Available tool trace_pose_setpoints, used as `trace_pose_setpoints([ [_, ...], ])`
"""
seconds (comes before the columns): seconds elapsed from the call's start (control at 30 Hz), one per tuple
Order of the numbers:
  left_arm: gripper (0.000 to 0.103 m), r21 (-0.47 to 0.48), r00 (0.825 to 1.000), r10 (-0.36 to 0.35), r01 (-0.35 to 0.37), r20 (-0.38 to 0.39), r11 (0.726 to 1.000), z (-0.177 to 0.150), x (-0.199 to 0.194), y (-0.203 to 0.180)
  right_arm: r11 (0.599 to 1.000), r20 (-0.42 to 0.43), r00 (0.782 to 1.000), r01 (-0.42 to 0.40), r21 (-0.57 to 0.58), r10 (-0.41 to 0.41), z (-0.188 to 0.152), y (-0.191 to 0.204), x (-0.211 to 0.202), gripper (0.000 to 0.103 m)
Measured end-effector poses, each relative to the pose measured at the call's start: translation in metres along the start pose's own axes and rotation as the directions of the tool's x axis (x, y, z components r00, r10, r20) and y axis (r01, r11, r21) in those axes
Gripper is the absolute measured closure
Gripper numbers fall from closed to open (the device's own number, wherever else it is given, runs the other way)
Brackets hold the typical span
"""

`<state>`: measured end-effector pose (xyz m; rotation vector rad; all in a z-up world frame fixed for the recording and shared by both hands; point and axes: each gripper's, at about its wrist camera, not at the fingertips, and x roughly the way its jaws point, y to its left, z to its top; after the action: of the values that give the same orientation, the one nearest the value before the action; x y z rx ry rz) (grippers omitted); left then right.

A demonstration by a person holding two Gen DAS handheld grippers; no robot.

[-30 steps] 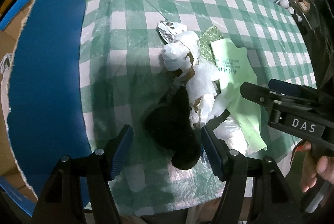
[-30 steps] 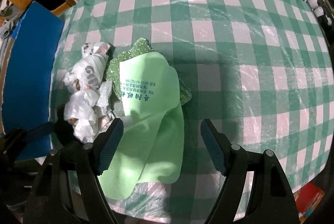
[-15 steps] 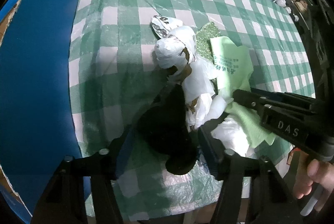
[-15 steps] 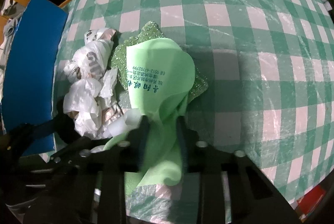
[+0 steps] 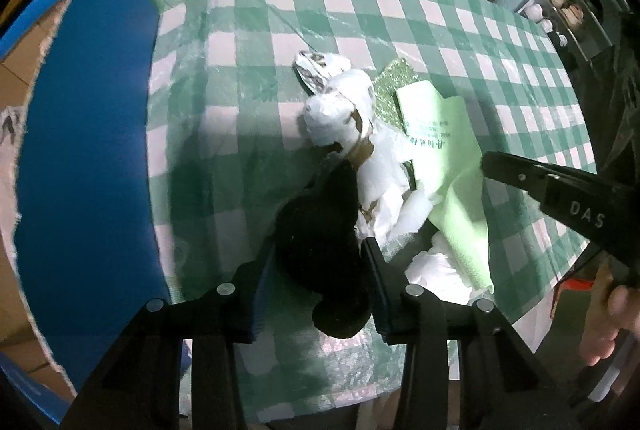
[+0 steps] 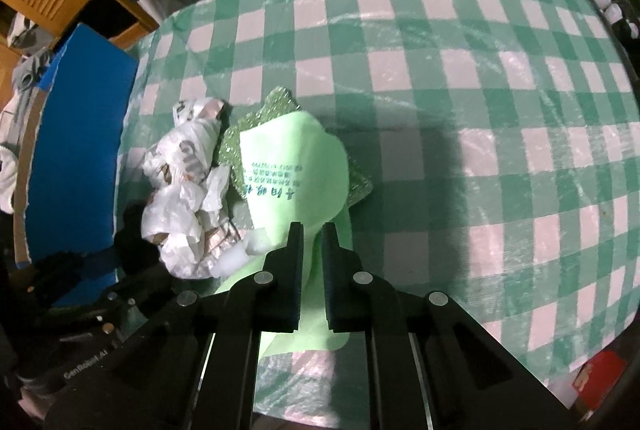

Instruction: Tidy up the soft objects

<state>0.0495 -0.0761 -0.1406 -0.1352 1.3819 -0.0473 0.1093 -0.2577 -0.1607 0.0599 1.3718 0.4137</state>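
Closed since earlier frames: left tongs (image 5: 320,282) gripping black soft object (image 5: 320,230), right tongs (image 6: 312,250) pinching green cloth (image 6: 296,169), both low over table (image 6: 480,109).

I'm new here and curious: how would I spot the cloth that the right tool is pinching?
Find the green-and-white checked tablecloth. Near its front-left edge lies a heap of crumpled white plastic bags. Just right of it is the pale green cloth, the only smooth piece with printed lettering, overlapping a glittery green pad.

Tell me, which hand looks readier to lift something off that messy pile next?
Probably the right. The right gripper is already pinched shut on the light green cloth, ready to lift. The left gripper only brackets the black fuzzy item; whether it grips is unclear.
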Motion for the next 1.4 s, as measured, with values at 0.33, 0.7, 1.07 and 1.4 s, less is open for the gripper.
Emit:
trace_pose_setpoints([
  [0.33, 0.061, -0.035, 1.000, 0.016, -0.016, 0.010, 0.999, 0.008, -0.004, 0.015, 1.000, -0.034, 0.999, -0.022, 0.018, 0.022, -0.002, 0.000, 0.010, 0.054],
  [0.7, 0.061, -0.033, 1.000, 0.021, -0.021, 0.003, 0.999, 0.010, -0.001, 0.014, 1.000, -0.089, 0.996, -0.002, 0.016, 0.004, 0.004, 0.002, 0.036, 0.052],
  [1.07, 0.061, -0.033, 1.000, 0.017, -0.018, -0.003, 0.999, 0.010, 0.000, 0.012, 1.000, -0.065, 0.998, 0.003, -0.024, -0.004, 0.005, 0.017, 0.030, 0.095],
  [1.4, 0.061, -0.028, 1.000, 0.013, -0.013, 0.020, 1.000, 0.008, -0.009, 0.011, 0.999, 0.022, 0.999, -0.038, -0.007, 0.038, 0.015, 0.017, -0.009, 0.097],
])
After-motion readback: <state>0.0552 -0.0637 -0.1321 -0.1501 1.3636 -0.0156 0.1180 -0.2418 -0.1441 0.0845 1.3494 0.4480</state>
